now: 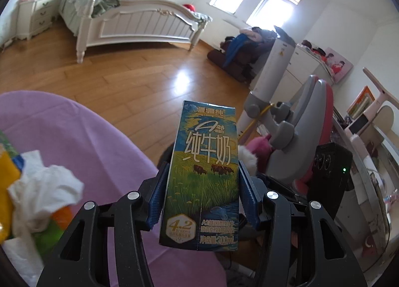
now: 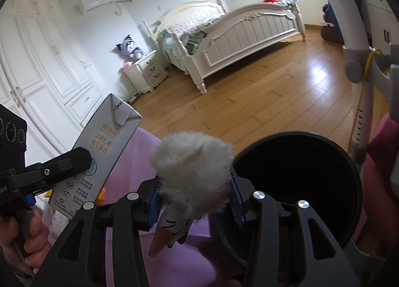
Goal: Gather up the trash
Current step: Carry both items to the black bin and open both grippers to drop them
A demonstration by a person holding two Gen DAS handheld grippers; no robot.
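Holding an upright milk carton [image 1: 200, 177] between its blue pads [image 1: 156, 196], the left gripper [image 1: 200, 187] stands about half open, its jaws closed on the carton's two narrow sides. Carton: blue and green print, cows on grass, held above the edge of a purple cloth [image 1: 82, 132]. On the cloth, at the left of that view: crumpled white tissue [image 1: 47, 184] over yellow, orange and green wrappers, blurred.

Right gripper [image 2: 193, 197]: jaws partly open, pressed on a white furry toy [image 2: 193, 162] with a drawn face and an orange beak hanging below the pads. Just to its right, a round black bin [image 2: 296, 187], dark inside, sits beside the purple cloth. The toy is near the bin's rim but outside it.

From the right wrist view, the carton's grey back face [image 2: 99, 157] shows at the left, tilted, clamped in the left gripper, with a person's hand [image 2: 30, 237] on the handle below.

Surroundings: wooden floor [image 2: 261, 102], white bed [image 2: 249, 35], nightstand [image 2: 147, 72] with a purple plush doll [image 2: 131, 48], white wardrobe doors [image 2: 37, 62].
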